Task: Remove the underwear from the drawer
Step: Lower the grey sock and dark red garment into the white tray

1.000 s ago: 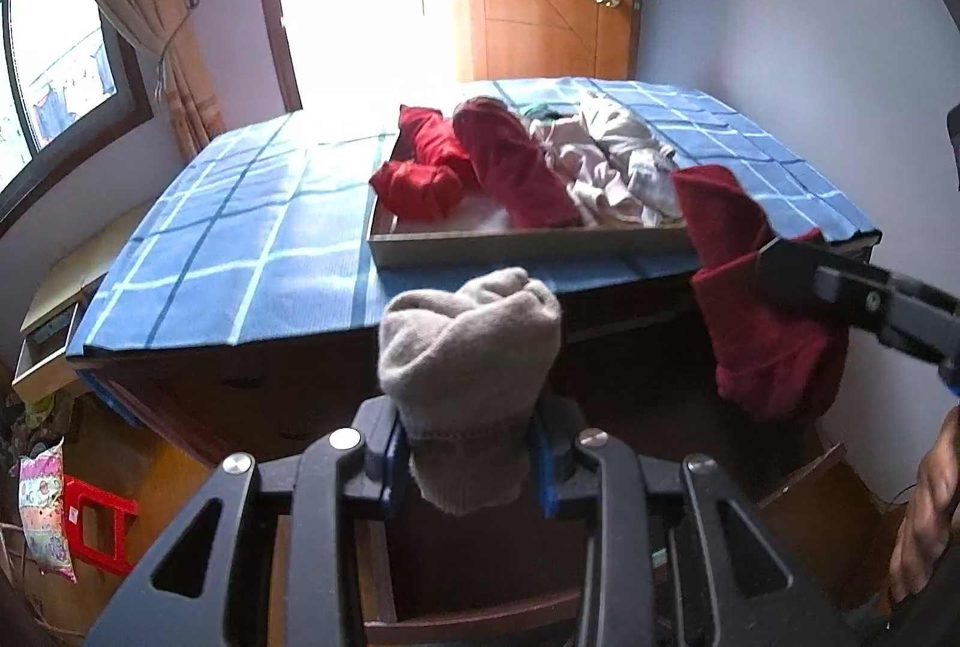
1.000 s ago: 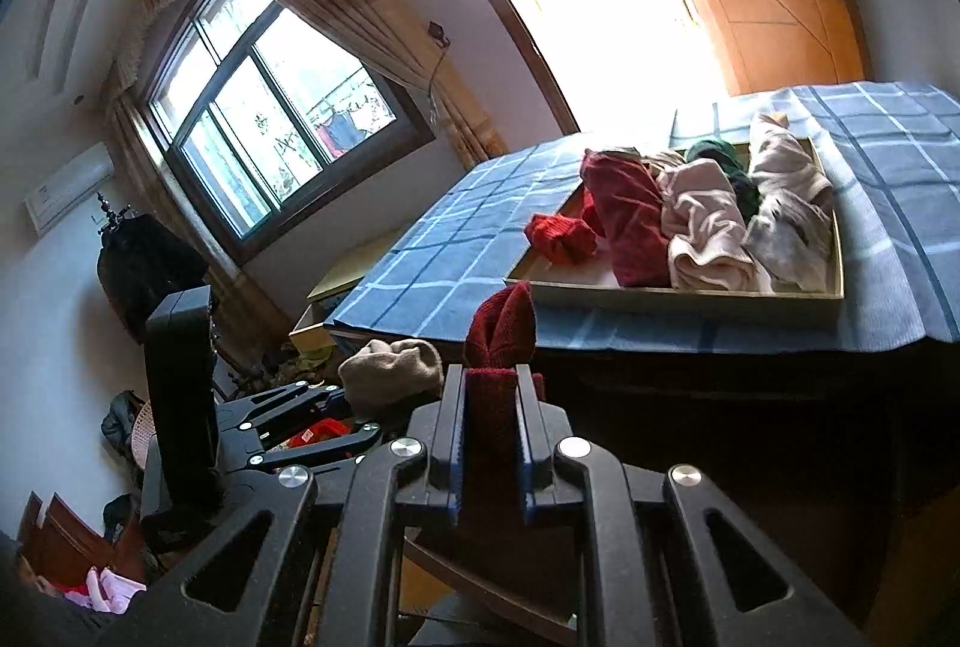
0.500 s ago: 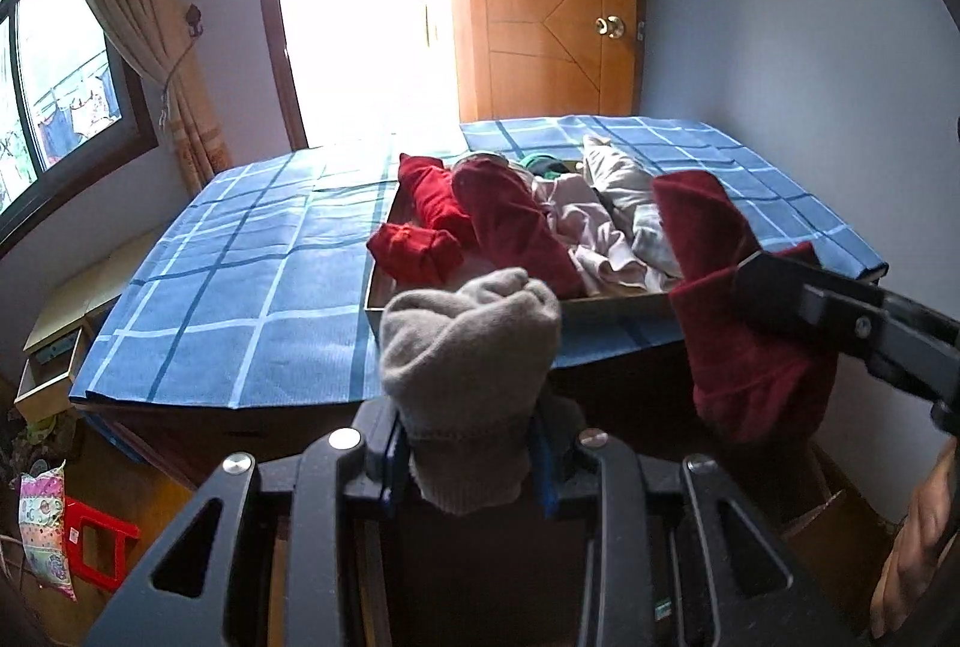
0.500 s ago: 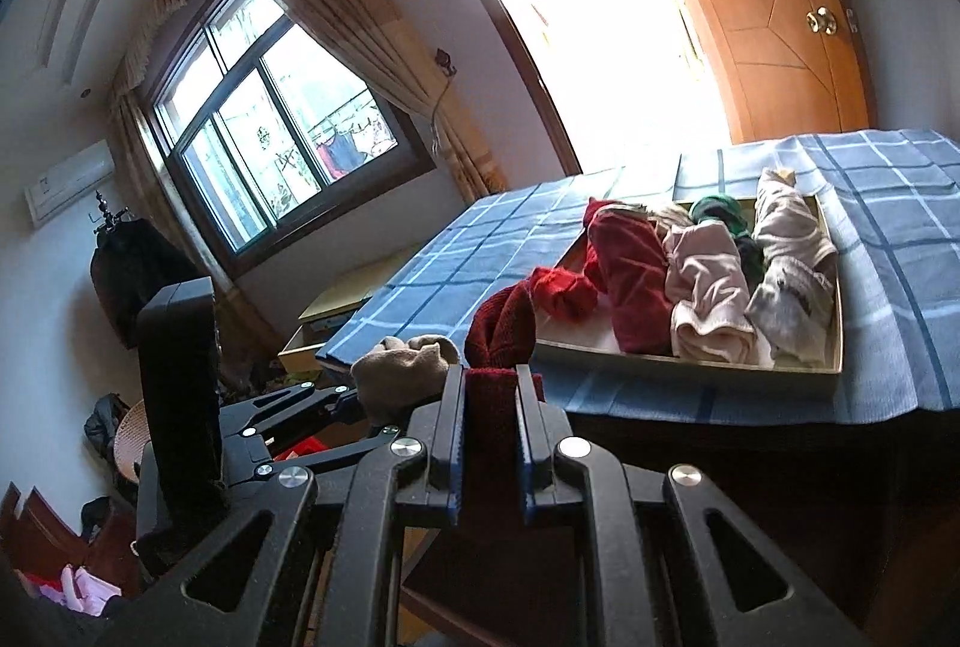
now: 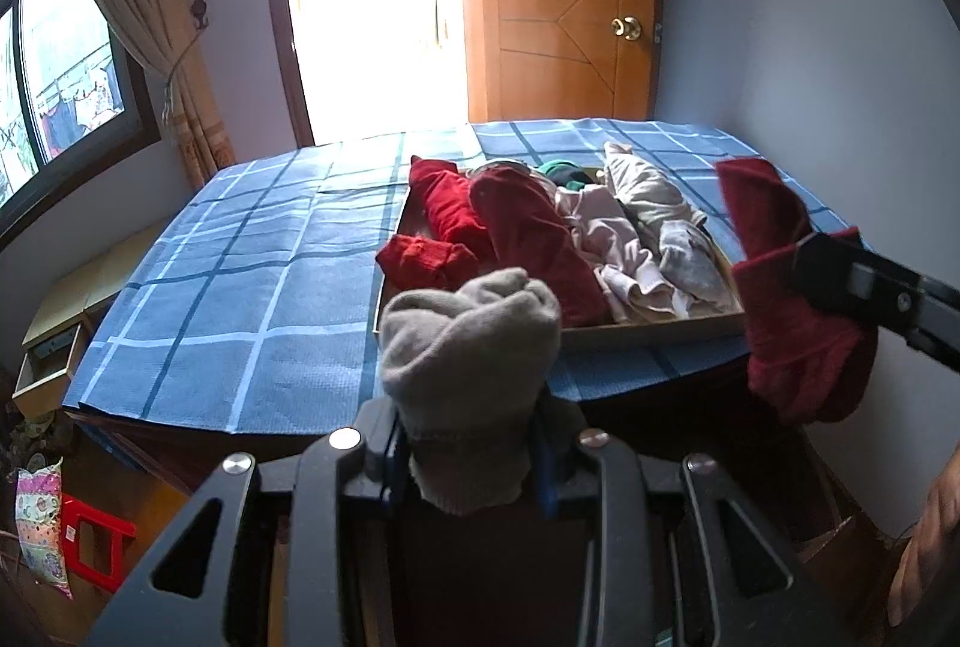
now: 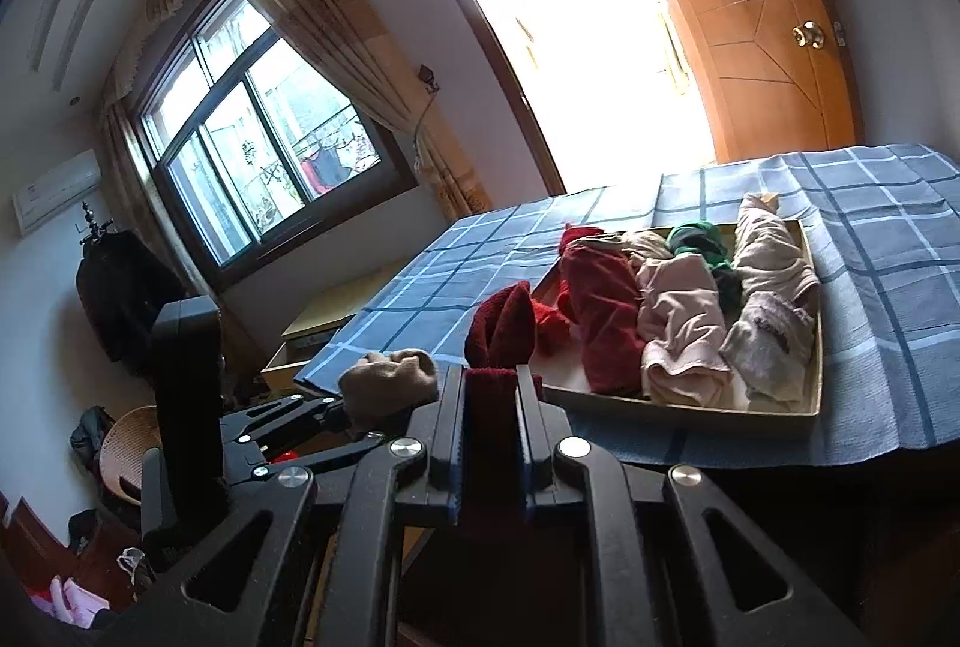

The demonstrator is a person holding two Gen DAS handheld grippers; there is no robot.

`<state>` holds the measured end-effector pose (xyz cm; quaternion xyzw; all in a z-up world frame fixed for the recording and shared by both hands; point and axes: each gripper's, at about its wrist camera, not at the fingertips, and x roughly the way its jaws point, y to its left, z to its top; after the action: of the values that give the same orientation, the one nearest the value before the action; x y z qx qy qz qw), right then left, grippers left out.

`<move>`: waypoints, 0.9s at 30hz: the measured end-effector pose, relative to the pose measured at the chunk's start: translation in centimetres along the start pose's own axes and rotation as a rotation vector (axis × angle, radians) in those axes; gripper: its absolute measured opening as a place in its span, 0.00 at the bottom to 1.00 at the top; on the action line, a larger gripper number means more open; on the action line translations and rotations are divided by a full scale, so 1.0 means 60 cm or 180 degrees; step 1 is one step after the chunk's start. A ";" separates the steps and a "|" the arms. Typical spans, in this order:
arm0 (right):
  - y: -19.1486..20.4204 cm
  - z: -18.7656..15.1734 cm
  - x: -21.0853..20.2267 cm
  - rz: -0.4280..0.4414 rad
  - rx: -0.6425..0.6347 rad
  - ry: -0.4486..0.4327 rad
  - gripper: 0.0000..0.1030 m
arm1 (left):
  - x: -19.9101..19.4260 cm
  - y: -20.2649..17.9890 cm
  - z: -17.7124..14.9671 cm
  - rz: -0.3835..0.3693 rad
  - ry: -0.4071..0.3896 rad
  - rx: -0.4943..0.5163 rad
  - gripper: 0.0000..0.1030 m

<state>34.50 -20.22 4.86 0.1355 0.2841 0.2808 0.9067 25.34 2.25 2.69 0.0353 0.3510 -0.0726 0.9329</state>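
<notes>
A bed (image 5: 252, 287) is covered by a blue checked sheet. A drawer (image 6: 813, 347) of folded garments is set on it. A grey garment (image 5: 468, 347) is gripped by the left claw (image 5: 468, 473). A red garment (image 6: 501, 329) is gripped by the right claw (image 6: 492, 443), short of the drawer.

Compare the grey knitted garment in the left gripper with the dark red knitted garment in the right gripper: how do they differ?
Colour: the grey knitted garment is pale grey-beige; the dark red knitted garment is deep red.
Shape: the grey one bunches into a rounded lump; the red one hangs in longer folds.
Grip: the left gripper holds the grey one with jaws set wider than the right gripper, pinched tight on the red.
Both are held in the air, short of the wooden drawer tray.
</notes>
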 end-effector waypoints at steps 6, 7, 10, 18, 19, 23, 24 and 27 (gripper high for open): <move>-0.034 0.009 -0.004 -0.0144 0.0063 -0.0036 0.15 | 0.032 -0.006 0.006 -0.0051 0.0048 -0.0012 0.31; -0.043 0.011 -0.005 -0.0176 0.0087 -0.0041 0.15 | 0.038 -0.005 0.008 -0.0060 0.0060 -0.0019 0.31; -0.060 0.017 -0.003 -0.0240 0.0137 -0.0050 0.15 | 0.053 -0.003 0.015 -0.0071 0.0084 -0.0048 0.31; -0.085 0.036 0.033 -0.0257 0.0210 0.0005 0.15 | 0.080 0.013 0.043 -0.0050 0.0039 -0.0129 0.31; -0.086 0.040 0.040 -0.0244 0.0219 0.0016 0.15 | 0.082 0.015 0.046 -0.0047 0.0032 -0.0137 0.31; -0.079 0.053 0.063 -0.0195 0.0181 0.0031 0.15 | 0.095 0.021 0.057 -0.0031 0.0011 -0.0152 0.31; -0.075 0.055 0.069 -0.0187 0.0157 0.0030 0.15 | 0.099 0.023 0.059 -0.0027 0.0013 -0.0161 0.31; -0.069 0.061 0.089 -0.0180 0.0108 0.0029 0.15 | 0.110 0.028 0.062 -0.0044 0.0031 -0.0203 0.31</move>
<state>42.07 -20.74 3.77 0.1415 0.2966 0.2508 0.9105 32.95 2.75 1.16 0.0035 0.3580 -0.0676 0.9313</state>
